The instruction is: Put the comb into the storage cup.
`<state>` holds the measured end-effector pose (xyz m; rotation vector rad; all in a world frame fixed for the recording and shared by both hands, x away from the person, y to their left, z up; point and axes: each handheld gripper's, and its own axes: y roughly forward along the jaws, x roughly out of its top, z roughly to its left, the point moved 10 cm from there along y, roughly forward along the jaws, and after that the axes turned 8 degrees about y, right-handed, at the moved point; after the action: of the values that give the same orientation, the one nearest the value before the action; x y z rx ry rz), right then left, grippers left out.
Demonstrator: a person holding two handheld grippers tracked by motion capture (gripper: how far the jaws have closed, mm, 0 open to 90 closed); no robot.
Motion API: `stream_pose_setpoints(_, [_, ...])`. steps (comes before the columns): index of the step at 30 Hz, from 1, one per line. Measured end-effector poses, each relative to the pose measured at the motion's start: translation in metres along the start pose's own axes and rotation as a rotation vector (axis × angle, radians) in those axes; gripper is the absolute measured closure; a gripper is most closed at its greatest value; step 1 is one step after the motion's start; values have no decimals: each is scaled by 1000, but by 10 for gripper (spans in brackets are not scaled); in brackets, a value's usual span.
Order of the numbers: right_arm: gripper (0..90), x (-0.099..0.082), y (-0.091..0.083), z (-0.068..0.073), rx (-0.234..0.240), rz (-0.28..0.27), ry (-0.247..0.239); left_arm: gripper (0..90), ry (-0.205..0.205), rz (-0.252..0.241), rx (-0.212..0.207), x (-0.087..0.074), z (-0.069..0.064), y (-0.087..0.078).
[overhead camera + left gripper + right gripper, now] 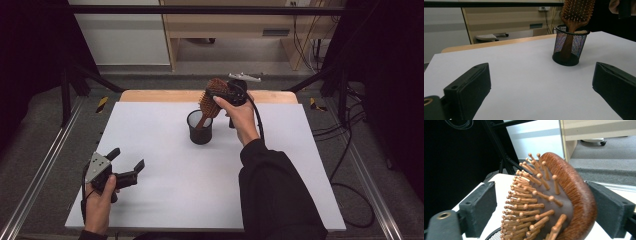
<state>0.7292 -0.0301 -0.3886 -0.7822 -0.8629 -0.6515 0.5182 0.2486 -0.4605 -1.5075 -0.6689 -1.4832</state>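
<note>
Even overhead light, dark edges, soft shadows on table (165, 150), slight blur

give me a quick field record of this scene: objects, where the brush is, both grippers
surface: white table
cup: black mesh cup, upright, mid-table
hairbrush: wooden hairbrush, handle down in the cup, head leaning out
right gripper: jaws either side of the brush head, a gap showing on the bristle side
left gripper: open, empty, near-left of table

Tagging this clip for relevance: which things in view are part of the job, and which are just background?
In the job:
- hairbrush, handle down in the cup
- black mesh cup
- right gripper, jaws around the brush head

Background:
- left gripper, open, apart on the table
- wooden furniture behind
</note>
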Motion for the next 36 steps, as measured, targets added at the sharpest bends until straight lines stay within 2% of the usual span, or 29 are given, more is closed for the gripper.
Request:
stream_pose_setpoints(8, [68, 3, -3, 0, -14, -12, -9, 22, 0, 0, 0, 0, 0, 0])
stream_pose_setpoints(12, [44, 1, -4, -1, -35, 4, -7, 22, -2, 0, 0, 0, 0, 0])
stream_pose_setpoints(26, [37, 9, -15, 6, -46, -34, -54, 21, -1, 3, 0, 0, 0, 0])
stream_pose_setpoints(36, [42, 11, -21, 9, -54, -42, -86, 21, -3, 3, 0, -1, 0, 0])
